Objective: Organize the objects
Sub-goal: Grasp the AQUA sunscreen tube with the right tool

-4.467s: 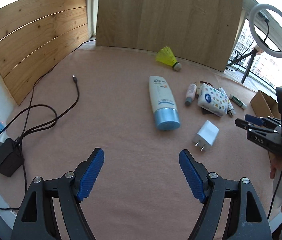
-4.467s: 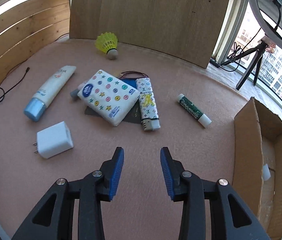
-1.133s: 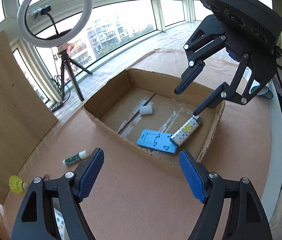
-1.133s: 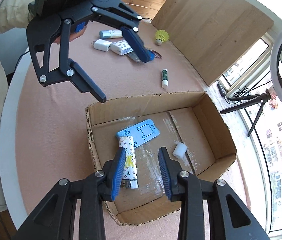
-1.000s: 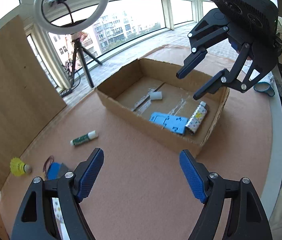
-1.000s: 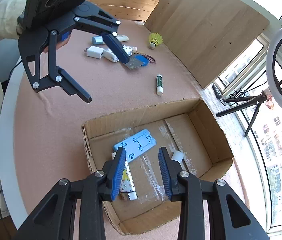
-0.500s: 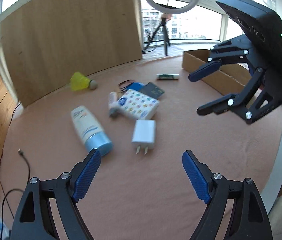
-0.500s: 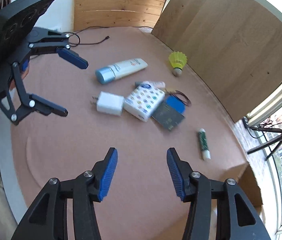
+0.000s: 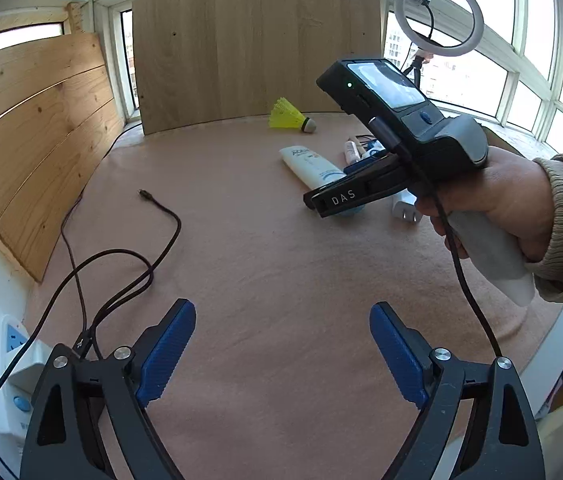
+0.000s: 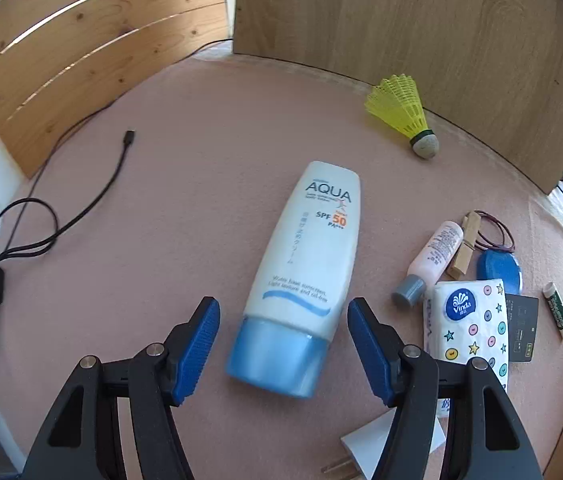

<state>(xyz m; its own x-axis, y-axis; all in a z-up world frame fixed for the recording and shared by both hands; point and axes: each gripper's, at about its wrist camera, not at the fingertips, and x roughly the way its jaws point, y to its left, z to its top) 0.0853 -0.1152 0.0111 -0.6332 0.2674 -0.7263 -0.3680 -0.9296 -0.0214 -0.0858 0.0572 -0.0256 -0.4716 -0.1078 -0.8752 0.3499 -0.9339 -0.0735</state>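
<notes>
Blue-padded and spread wide, the right hand-held gripper (image 10: 283,344) brackets the cap end of the sunscreen tube (image 10: 303,276) lying flat on the pink tabletop (image 10: 185,216), not yet gripping it. The left hand-held gripper (image 9: 281,352) hangs wide and empty over bare cloth. Beyond lie a tissue pack (image 10: 469,320), small bottle (image 10: 431,260), lip balm (image 10: 558,312) and yellow shuttlecock (image 10: 401,114), all unsorted; most of the tidying looks undone.
</notes>
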